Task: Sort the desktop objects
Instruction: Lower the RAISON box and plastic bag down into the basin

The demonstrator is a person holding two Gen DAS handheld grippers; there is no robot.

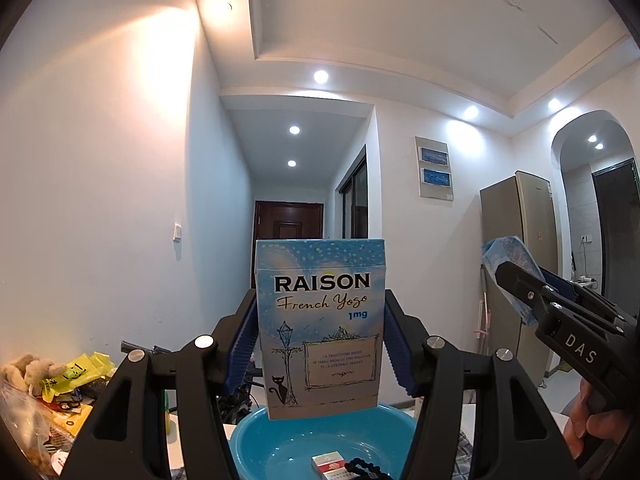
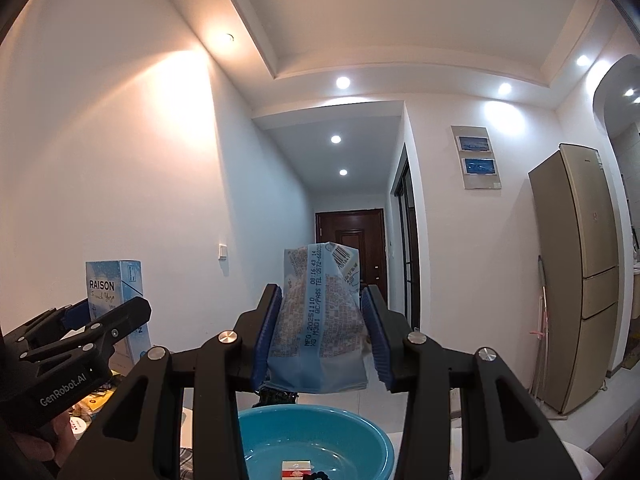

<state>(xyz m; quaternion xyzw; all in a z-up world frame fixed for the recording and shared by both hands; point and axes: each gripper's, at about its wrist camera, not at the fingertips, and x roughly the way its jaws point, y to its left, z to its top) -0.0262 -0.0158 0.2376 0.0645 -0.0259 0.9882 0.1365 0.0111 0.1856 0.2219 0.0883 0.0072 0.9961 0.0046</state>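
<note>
My left gripper (image 1: pixel 320 336) is shut on a light blue RAISON cigarette box (image 1: pixel 320 320) and holds it upright above a blue plastic basin (image 1: pixel 276 432). My right gripper (image 2: pixel 320 328) is shut on a pale blue printed snack packet (image 2: pixel 320 316) and holds it above the same basin (image 2: pixel 276 424). In the basin lie a red-and-white cigarette pack (image 1: pixel 329 465) and a black bead string (image 1: pixel 362 470). The right gripper with its packet (image 1: pixel 510 256) shows at the right of the left wrist view; the left gripper with its box (image 2: pixel 108 292) shows at the left of the right wrist view.
A heap of clutter with a yellow bag (image 1: pixel 76 372) and a plush toy (image 1: pixel 28 368) lies at the left. A tall gold fridge (image 2: pixel 576 272) stands at the right. A hallway with a dark door (image 2: pixel 350 236) lies behind.
</note>
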